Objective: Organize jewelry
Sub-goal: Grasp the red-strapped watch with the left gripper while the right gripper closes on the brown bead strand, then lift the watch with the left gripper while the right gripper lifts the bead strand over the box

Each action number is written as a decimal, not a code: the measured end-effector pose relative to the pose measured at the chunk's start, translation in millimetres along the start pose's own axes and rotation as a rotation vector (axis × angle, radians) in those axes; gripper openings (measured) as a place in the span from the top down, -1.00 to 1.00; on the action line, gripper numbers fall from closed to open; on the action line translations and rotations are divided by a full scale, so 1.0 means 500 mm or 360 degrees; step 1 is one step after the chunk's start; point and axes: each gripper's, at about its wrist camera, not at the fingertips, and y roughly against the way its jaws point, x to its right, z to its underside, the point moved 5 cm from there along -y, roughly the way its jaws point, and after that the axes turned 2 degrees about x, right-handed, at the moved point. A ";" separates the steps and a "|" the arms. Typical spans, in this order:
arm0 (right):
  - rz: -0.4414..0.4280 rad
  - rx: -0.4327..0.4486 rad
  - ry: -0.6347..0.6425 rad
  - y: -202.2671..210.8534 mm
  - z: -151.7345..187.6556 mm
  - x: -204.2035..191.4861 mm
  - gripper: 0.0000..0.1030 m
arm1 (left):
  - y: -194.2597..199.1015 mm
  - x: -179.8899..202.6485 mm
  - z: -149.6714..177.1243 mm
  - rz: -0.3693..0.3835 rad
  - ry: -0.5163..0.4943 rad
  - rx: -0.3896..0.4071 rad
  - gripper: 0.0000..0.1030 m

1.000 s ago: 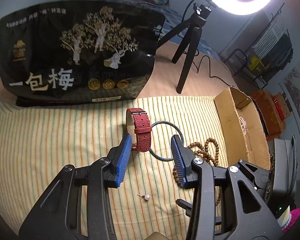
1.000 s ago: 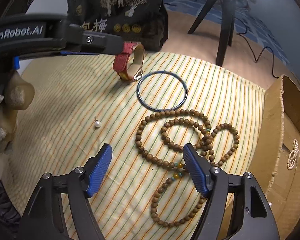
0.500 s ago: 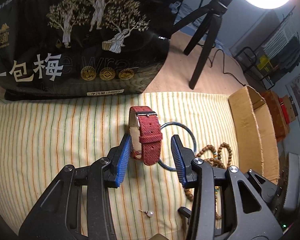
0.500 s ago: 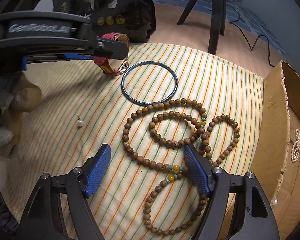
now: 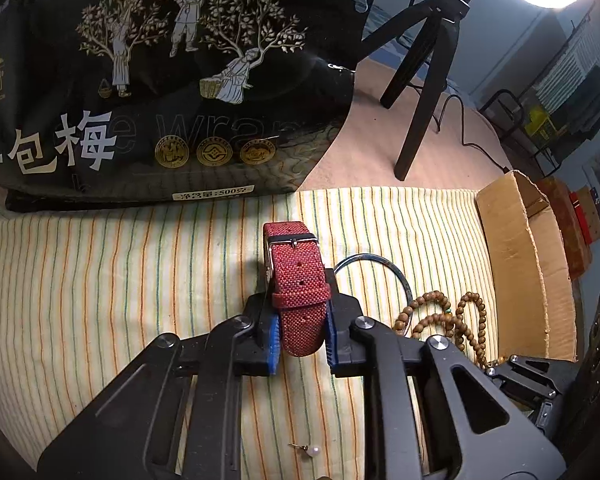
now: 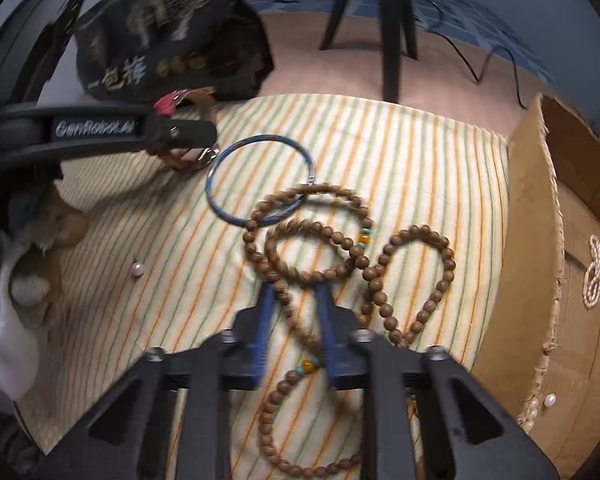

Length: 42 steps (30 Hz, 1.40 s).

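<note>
My left gripper (image 5: 300,320) is shut on a red woven watch strap (image 5: 298,276) that stands on the striped cloth (image 5: 100,280). My right gripper (image 6: 296,304) has closed around strands of a long wooden bead necklace (image 6: 340,248) that lies coiled on the cloth; the view is blurred. A blue bangle (image 6: 260,180) lies between strap and beads, partly under the beads. A pearl earring (image 6: 137,269) lies loose on the cloth; it also shows in the left wrist view (image 5: 314,450).
A cardboard box (image 6: 540,240) stands at the right with a pearl bracelet (image 6: 596,272) inside. A black printed bag (image 5: 160,80) stands behind the cloth. A black tripod (image 5: 420,80) with a ring light stands at the back.
My left gripper moved forward and closed on the red strap. My right gripper moved forward and closed around the wooden beads, which shifted over the bangle.
</note>
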 end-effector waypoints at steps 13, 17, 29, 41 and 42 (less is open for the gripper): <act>-0.0069 0.0074 0.0010 0.037 0.001 -0.027 0.90 | 0.062 -0.016 -0.004 0.0023 0.0014 0.0086 0.70; -0.0102 0.0136 0.0004 0.078 -0.002 -0.036 0.90 | 0.101 -0.005 -0.005 0.0046 -0.0008 0.0129 0.70; -0.0149 0.0433 -0.0020 0.243 -0.043 -0.039 0.90 | 0.233 0.031 -0.002 0.0122 -0.0018 0.0267 0.70; -0.0154 0.0669 -0.0010 0.387 -0.055 -0.049 0.90 | 0.336 0.069 0.013 0.0159 -0.0030 0.0385 0.70; -0.0156 0.0682 -0.0008 0.399 -0.056 -0.051 0.90 | 0.343 0.076 0.015 0.0166 -0.0035 0.0391 0.70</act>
